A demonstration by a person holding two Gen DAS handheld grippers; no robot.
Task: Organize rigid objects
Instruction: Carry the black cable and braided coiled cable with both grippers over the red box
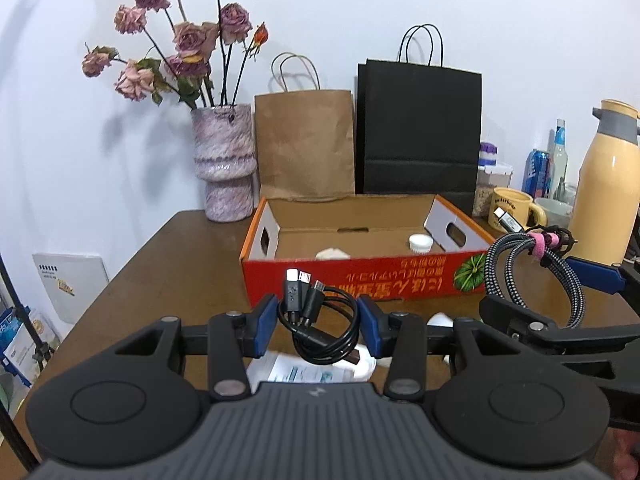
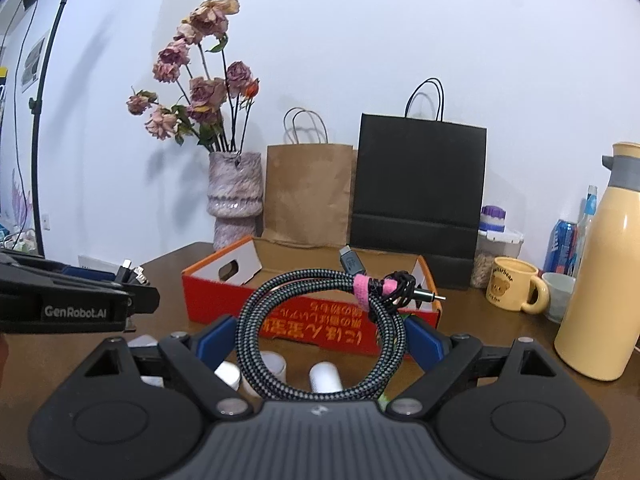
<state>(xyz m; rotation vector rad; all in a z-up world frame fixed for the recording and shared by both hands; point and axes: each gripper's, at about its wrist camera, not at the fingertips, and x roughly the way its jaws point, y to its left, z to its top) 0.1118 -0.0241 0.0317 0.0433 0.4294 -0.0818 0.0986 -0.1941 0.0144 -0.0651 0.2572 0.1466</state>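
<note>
The box [image 1: 360, 280] sits before 2 bags [image 1: 418, 128], vase [image 1: 226, 164] left.

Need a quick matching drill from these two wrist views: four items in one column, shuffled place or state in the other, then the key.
Items
1. black cable bundle
2. braided cable coil
3. white cap
4. yellow mug

Places
A. inside the red cardboard box
B. clamped in the left gripper
C. on the table, right of the box
D. held in the right gripper, tied with a pink strap

Pairs: 1-B, 2-D, 3-A, 4-C
</note>
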